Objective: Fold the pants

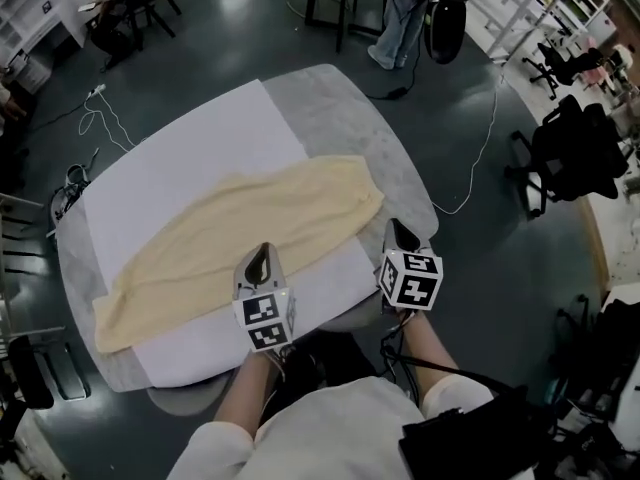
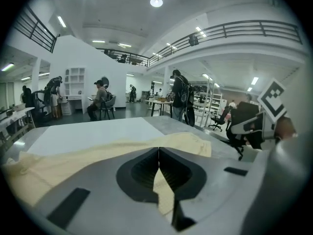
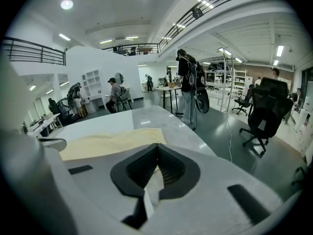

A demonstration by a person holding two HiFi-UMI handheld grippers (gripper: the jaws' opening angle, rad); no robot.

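The pale yellow pants [image 1: 250, 218] lie flat and slanting across a white sheet [image 1: 190, 148] on the grey table [image 1: 340, 108]. My left gripper [image 1: 263, 251] hovers over the near edge of the pants, its jaws closed tip to tip; in the left gripper view [image 2: 159, 151] yellow cloth [image 2: 73, 158] shows below them, and I see none pinched. My right gripper [image 1: 399, 226] is at the table's near right edge, just right of the wide end of the pants, jaws closed with nothing seen between them. The right gripper view [image 3: 157, 147] shows the pants [image 3: 107, 143] ahead and to the left.
Black office chairs [image 1: 575, 153] stand to the right of the table. A white cable [image 1: 480, 158] runs over the dark floor. A person [image 1: 400, 18] stands by a desk beyond the table's far end. More cables [image 1: 100, 118] lie at the far left.
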